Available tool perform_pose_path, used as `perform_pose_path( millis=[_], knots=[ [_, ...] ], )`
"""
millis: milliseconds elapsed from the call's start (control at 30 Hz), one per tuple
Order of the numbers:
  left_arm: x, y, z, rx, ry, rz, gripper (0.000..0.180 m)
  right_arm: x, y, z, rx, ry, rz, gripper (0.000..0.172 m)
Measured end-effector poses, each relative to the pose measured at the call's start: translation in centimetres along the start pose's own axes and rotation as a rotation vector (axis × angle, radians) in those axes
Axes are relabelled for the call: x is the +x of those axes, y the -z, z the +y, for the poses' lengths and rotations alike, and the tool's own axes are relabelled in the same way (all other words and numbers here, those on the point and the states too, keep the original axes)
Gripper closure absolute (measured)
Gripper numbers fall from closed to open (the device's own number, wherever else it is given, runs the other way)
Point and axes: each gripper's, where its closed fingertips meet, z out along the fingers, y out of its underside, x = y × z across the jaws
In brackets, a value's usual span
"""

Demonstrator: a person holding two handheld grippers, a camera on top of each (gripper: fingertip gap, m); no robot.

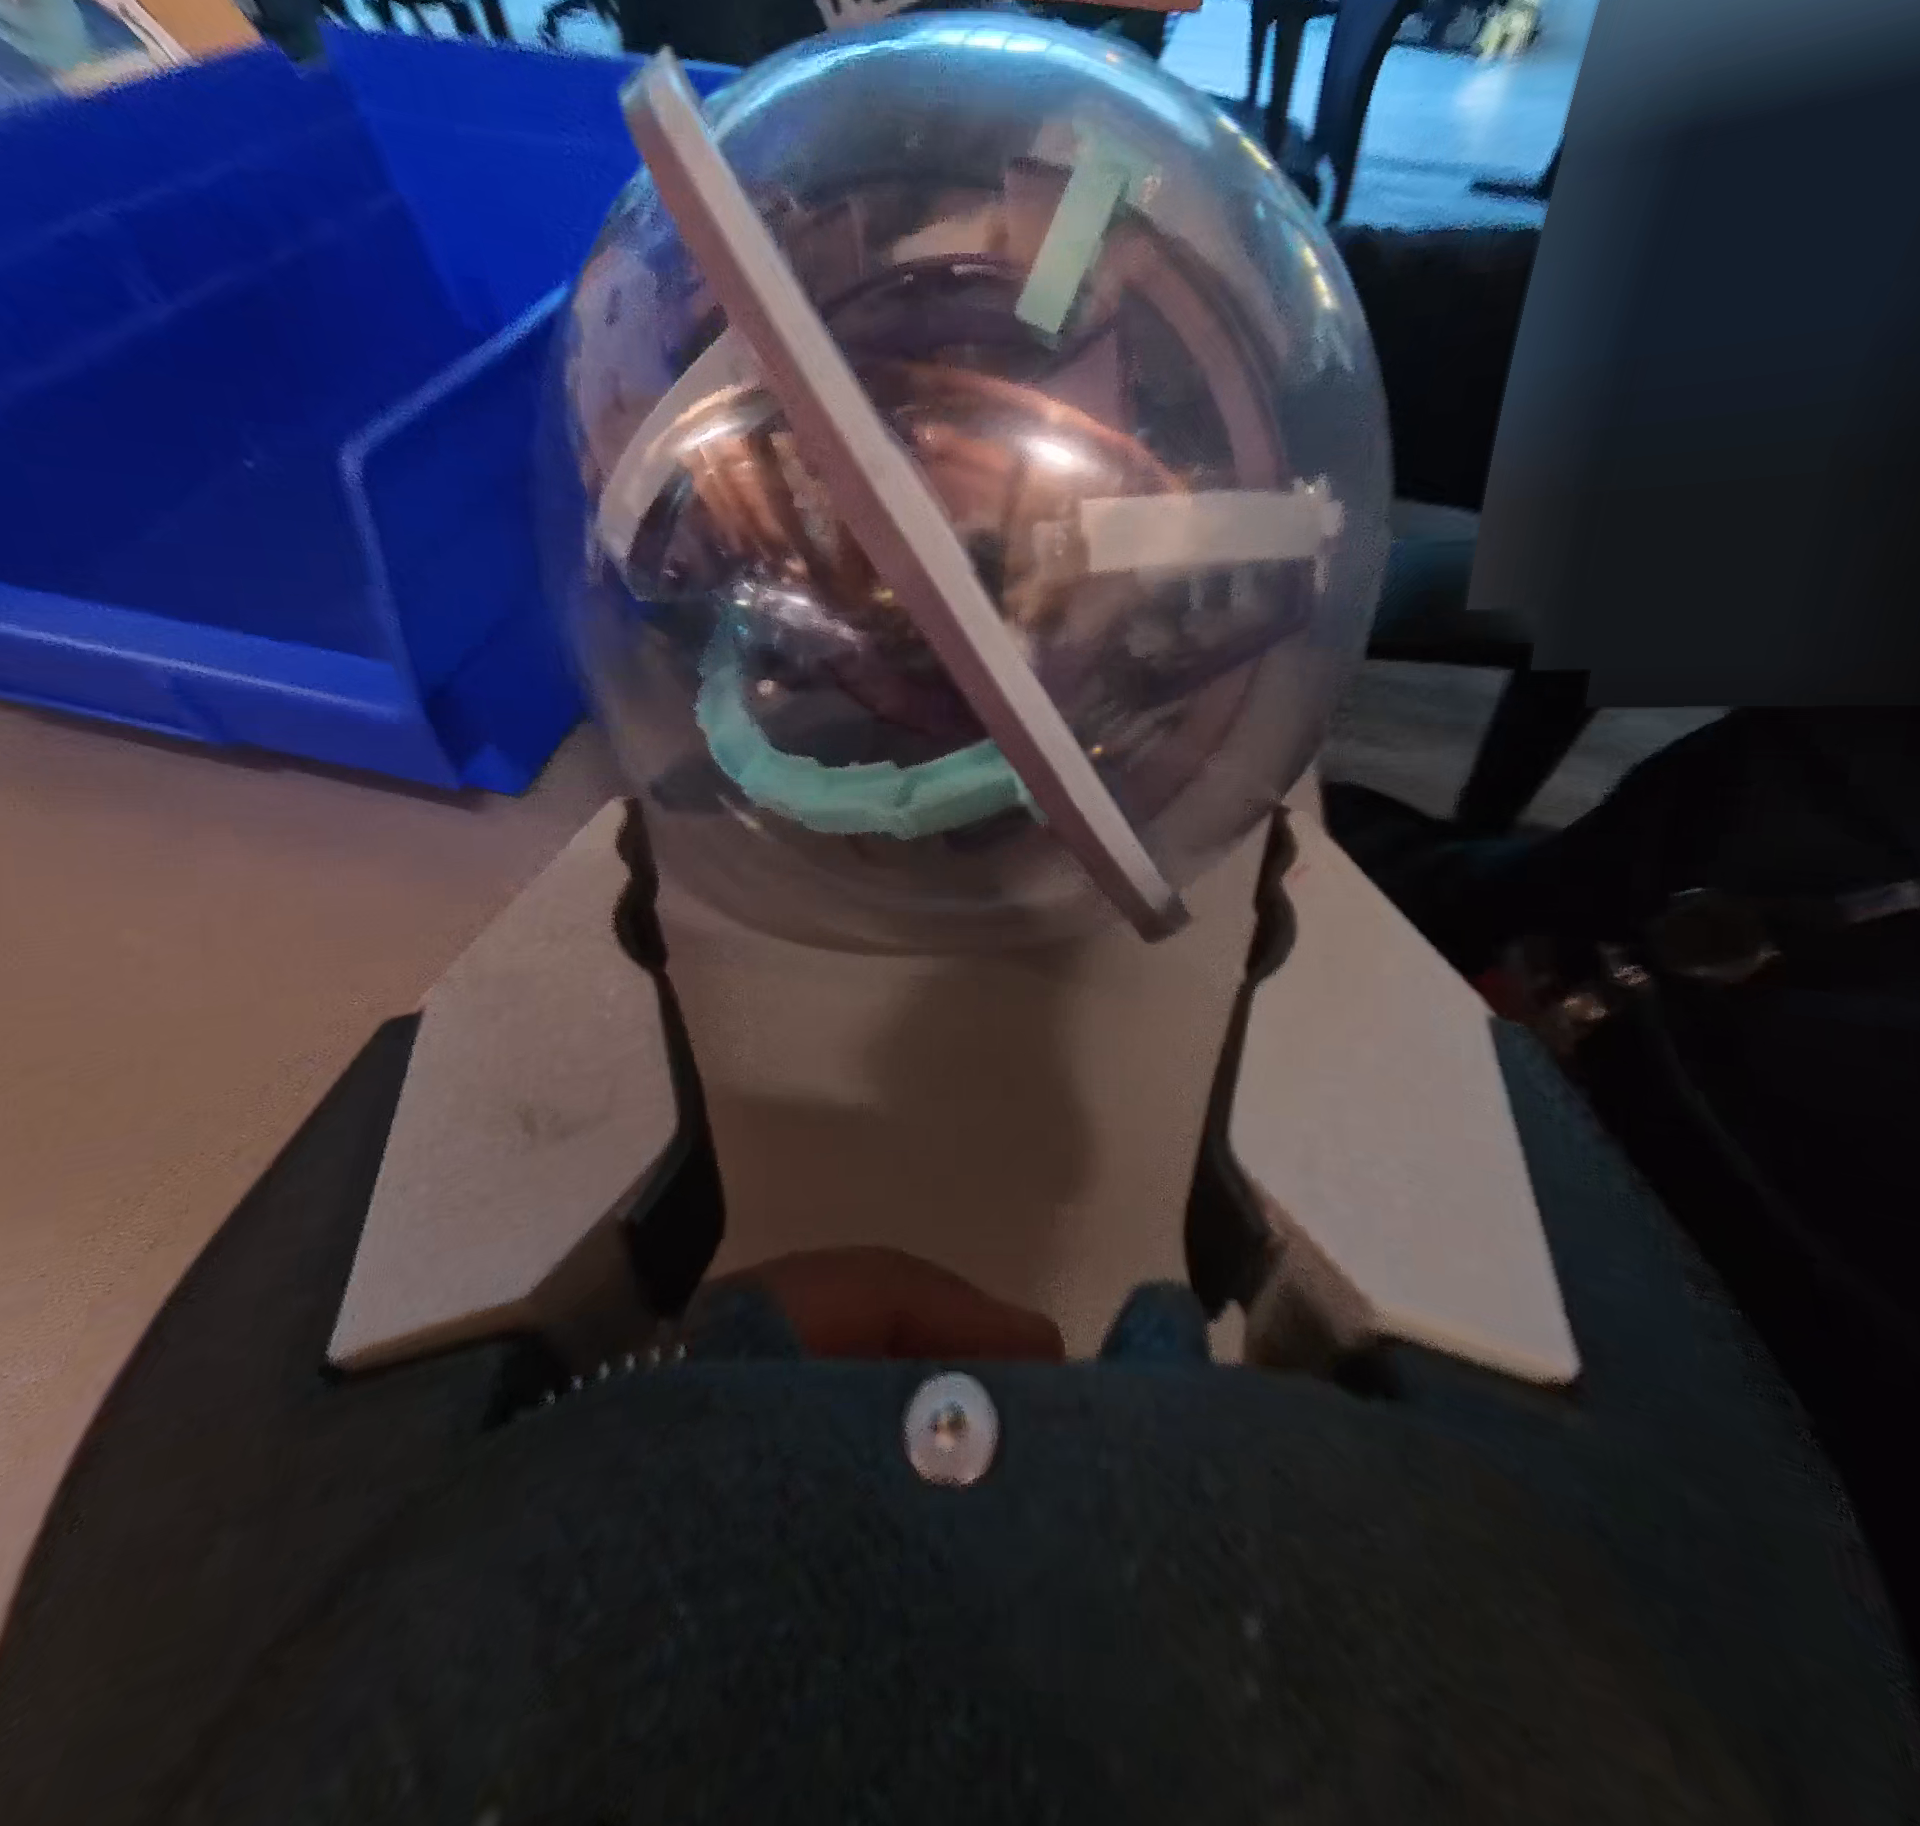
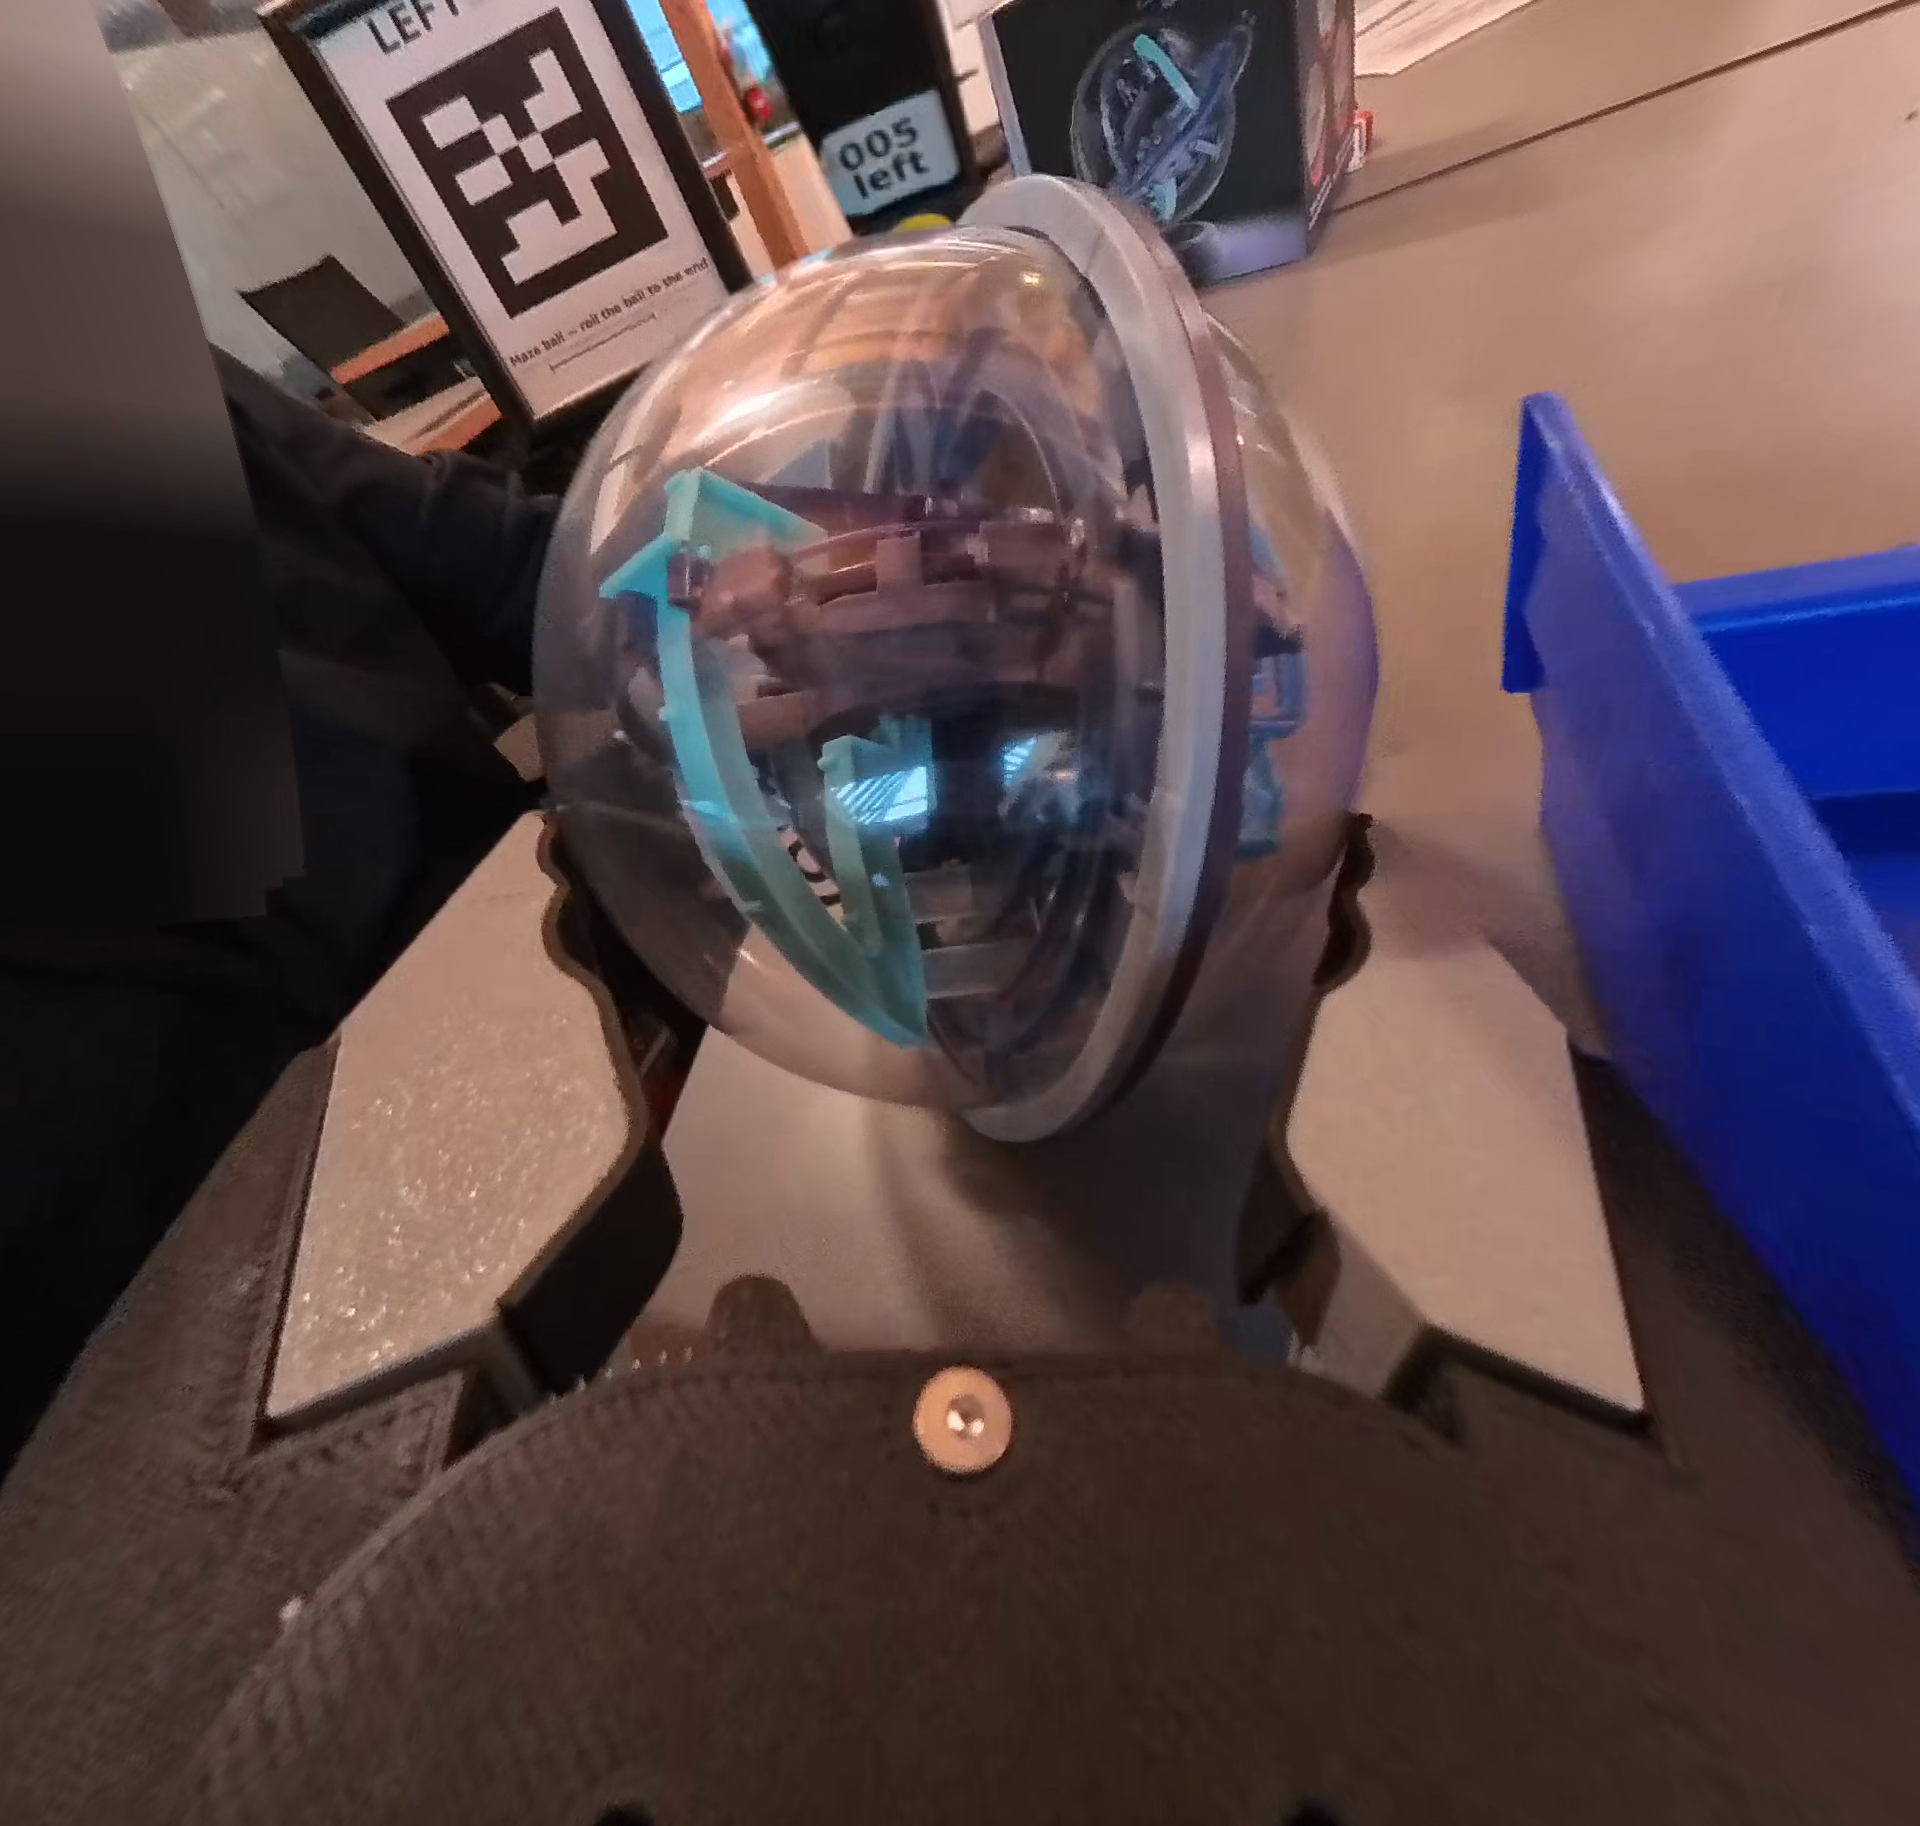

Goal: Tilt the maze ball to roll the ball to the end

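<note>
Clear plastic maze ball [image 2: 935,675] with tilted grey ring, raised above tan table [image 1: 208,945], clamped from opposite sides between wide-spread fingers of left gripper [image 1: 951,841] and right gripper [image 2: 951,872]; blue bin [image 2: 1714,789] nearby.

We see the maze ball [image 2: 935,696], a clear sphere with a grey ring tilted steeply around it and teal and brown tracks inside, raised above the bench [image 2: 1455,374].

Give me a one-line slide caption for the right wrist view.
Right gripper cradles the clear maze ball above the table, grey seam ring tilted, blue bin at right.
</note>
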Motion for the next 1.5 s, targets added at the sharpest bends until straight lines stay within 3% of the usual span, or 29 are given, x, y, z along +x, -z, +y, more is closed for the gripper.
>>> perform_pose_path(
  millis=[167,467,667,800,1067,1233,1500],
  knots=[
    [0.6,-1.0,0.4,-0.043,0.1,0.039,0.053,-0.2,-0.4,-0.2,-0.004,0.025,0.014,0.034],
    [0.3,-0.7,-0.2,-0.058,0.066,-0.049,0.053,0.1,-1.3,-0.1,0.004,0.038,0.049,0.024],
    [-0.6,-0.7,0.1,-0.039,0.09,-0.017,0.054,0.9,-1.4,-0.7,0.04,0.02,0.092,0.023],
    [-1.5,-0.8,0.0,-0.067,0.012,-0.005,0.054,1.5,-1.3,-0.9,0.048,0.074,0.145,0.024],
    [-2.7,0.3,-0.1,-0.293,-0.242,-0.056,0.054,1.7,-1.6,-1.3,0.031,0.286,0.274,0.023],
    [-3.1,0.6,-0.4,-0.312,-0.191,-0.005,0.054,2.2,-1.8,-1.3,0.051,0.2,0.254,0.024],
    [-2.6,0.6,-4.8,-0.299,-0.196,0.039,0.046,0.7,-0.1,-4.7,0.226,0.158,0.189,0.023]
  ],
)
